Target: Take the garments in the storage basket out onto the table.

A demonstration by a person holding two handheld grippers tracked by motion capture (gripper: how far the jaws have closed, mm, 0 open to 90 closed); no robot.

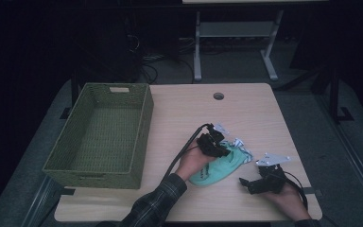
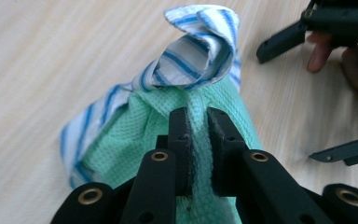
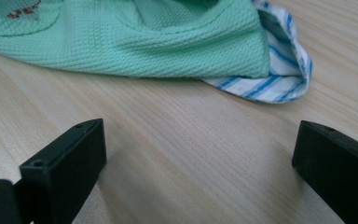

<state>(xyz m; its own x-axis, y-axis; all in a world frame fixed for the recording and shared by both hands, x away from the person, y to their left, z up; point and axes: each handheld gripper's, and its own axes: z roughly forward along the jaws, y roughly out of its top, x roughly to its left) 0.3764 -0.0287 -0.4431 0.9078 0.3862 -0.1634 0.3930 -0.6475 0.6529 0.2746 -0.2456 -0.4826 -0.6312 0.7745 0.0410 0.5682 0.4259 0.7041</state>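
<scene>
Two garments lie bunched together at centre-right of the high view: a mint-green knit piece [image 1: 217,169] with a blue-and-white striped cloth [image 1: 240,145] tucked against its upper right edge, both on the wooden table [image 1: 246,113]. Your left gripper [image 1: 213,143] sits on top of the green piece, at its upper left end. In the left gripper view the two black jaws stand narrow, with a ridge of green knit [image 2: 121,140] pinched up between the pads [image 2: 182,135]; fabric fills the gap and the pads press on it, so the grip is on the green piece. The striped cloth [image 2: 200,51] rises as a curled fold just beyond the jaw tips, upper centre of that frame, and a striped edge trails down the green piece's left side. Your right gripper [image 1: 260,182] rests low at lower right of the high view, just beside the bundle and apart from it, held in your right hand [image 1: 288,201]. In the right gripper view its jaws stand wide apart at the lower left and lower right corners, bare tabletop [image 3: 191,154] between them. The green piece [image 3: 135,37] lies across the top of that frame, ahead of the jaw tips, with the striped edge [image 3: 279,79] showing under its right end. A green woven basket [image 1: 142,123] stands at left of the high view, well apart from the bundle.
</scene>
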